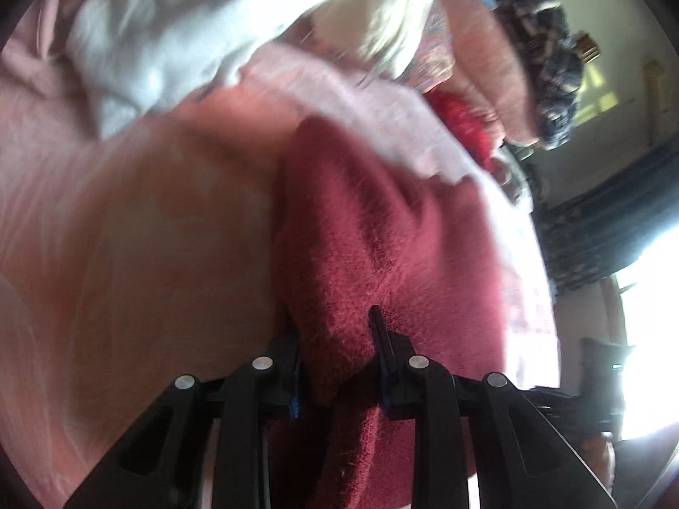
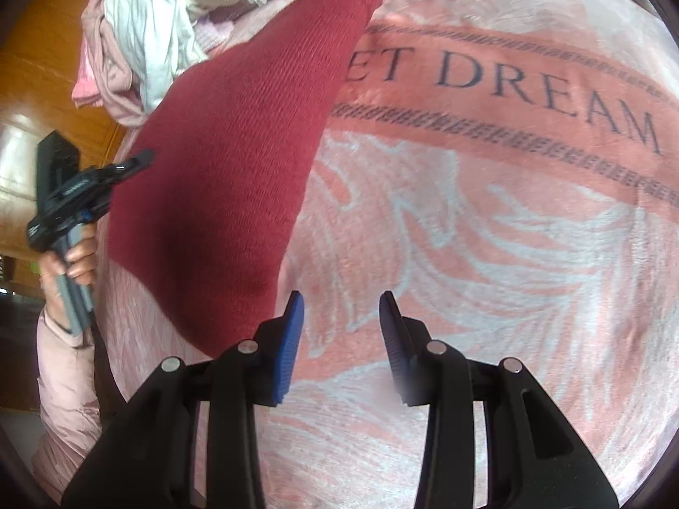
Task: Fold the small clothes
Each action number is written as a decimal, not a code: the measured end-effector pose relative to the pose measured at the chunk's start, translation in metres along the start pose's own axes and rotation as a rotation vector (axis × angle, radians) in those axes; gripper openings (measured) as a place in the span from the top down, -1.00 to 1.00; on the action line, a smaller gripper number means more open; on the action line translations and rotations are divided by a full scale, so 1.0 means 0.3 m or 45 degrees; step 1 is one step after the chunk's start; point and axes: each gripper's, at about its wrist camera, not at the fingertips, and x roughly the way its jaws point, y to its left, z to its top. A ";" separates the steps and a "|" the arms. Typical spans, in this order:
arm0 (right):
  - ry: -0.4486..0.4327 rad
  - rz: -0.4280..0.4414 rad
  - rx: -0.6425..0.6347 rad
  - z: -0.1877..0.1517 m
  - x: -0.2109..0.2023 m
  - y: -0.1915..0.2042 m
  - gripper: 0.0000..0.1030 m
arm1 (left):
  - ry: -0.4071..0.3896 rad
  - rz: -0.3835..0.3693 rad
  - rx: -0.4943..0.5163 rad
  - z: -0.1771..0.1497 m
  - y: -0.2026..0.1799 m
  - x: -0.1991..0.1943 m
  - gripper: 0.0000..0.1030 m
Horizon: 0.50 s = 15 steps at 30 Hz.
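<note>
A dark red knitted garment (image 1: 360,220) (image 2: 237,135) lies partly lifted over a pink blanket (image 2: 509,220). My left gripper (image 1: 335,322) is shut on a bunched fold of it, with red cloth filling the gap between the fingers. From the right wrist view, the left gripper (image 2: 142,158) pinches the garment's left edge, held in a person's hand (image 2: 78,254). My right gripper (image 2: 341,309) hangs open just right of the garment's lower corner, above the blanket, with nothing between its fingers. The left wrist view is blurred.
A heap of white and pale pink clothes (image 2: 161,29) (image 1: 169,34) sits at the blanket's far left corner. The blanket bears dark lettering (image 2: 551,93). A bright red item (image 1: 462,123) lies beyond the garment. Wooden floor (image 2: 38,68) shows past the left edge.
</note>
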 end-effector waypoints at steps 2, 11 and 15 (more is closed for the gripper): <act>0.010 -0.014 -0.011 0.000 0.008 0.018 0.27 | 0.000 0.001 0.000 -0.011 0.006 0.012 0.43; 0.018 0.089 -0.024 -0.010 0.009 0.100 0.17 | -0.083 0.076 0.089 -0.098 -0.088 -0.150 -0.42; 0.051 0.100 -0.044 -0.017 0.040 0.130 0.17 | -0.056 0.179 0.219 -0.187 -0.152 -0.161 -0.44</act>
